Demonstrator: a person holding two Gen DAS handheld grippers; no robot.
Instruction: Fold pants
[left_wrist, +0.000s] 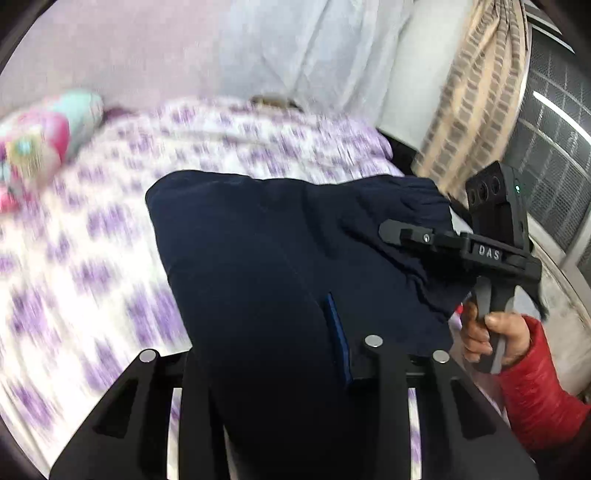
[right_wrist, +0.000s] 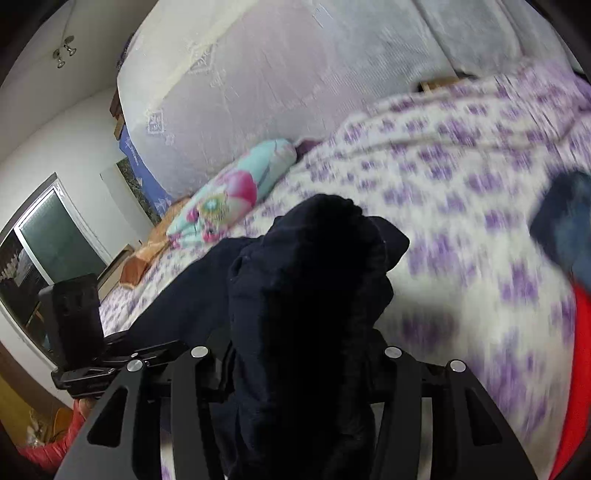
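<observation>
Navy pants fill the space between my left gripper fingers, the dark cloth bunched right up against the lens, so I read that tool as clamped on the fabric. On the other side, my right gripper is likewise clamped on a thick wad of the same pants, which rises in a lump in front of the camera. In the left wrist view I also see the right gripper side-on, gripping the gathered edge, with a hand in a red sleeve around its handle. Beyond the garment lies the purple-patterned bedspread, blurred. Farther back a flowered pillow rests by a pale mattress standing against the wall.
</observation>
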